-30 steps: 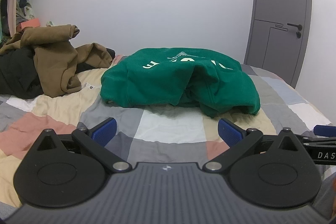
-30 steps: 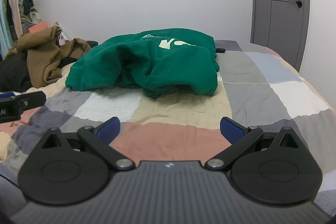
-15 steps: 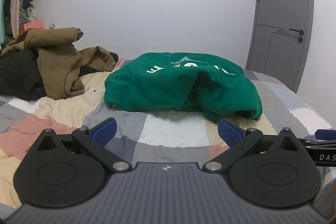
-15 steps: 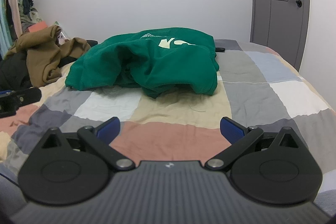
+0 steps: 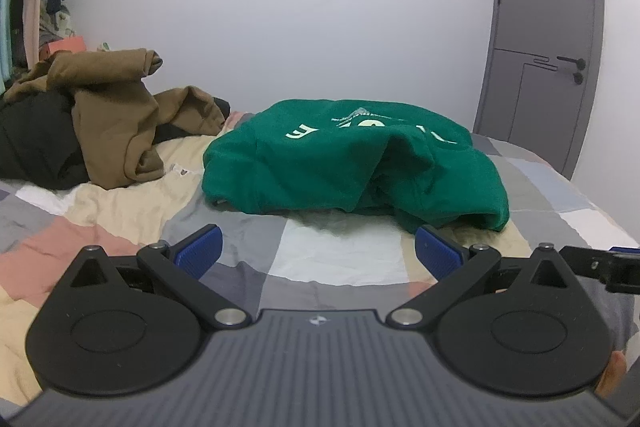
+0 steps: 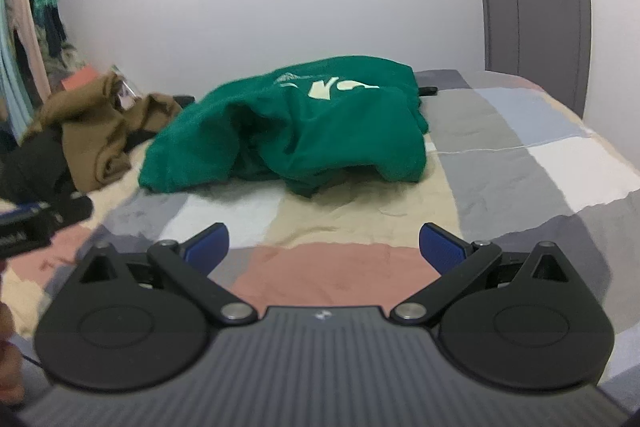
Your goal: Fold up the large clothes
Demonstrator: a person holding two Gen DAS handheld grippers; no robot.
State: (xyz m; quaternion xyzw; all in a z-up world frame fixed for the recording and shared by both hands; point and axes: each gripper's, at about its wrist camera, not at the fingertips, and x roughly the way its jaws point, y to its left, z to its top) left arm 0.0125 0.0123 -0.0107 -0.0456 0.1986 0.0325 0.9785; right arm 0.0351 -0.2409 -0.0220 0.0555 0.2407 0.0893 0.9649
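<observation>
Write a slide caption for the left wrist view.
Open left gripper faces a crumpled green sweatshirt on a patchwork bed, brown garment heaped alongside.

Both wrist views low over bed [image 5: 340,259], facing green sweatshirt [image 5: 352,163], side by side

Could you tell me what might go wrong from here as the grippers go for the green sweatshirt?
The green sweatshirt lies bunched, layers overlapping, so the open left gripper or right gripper might pinch several layers instead of one edge. The patchwork bedcover beneath is soft and wrinkled, so the fingers could catch it too. The brown garment piled nearby may crowd the spreading space.
</observation>
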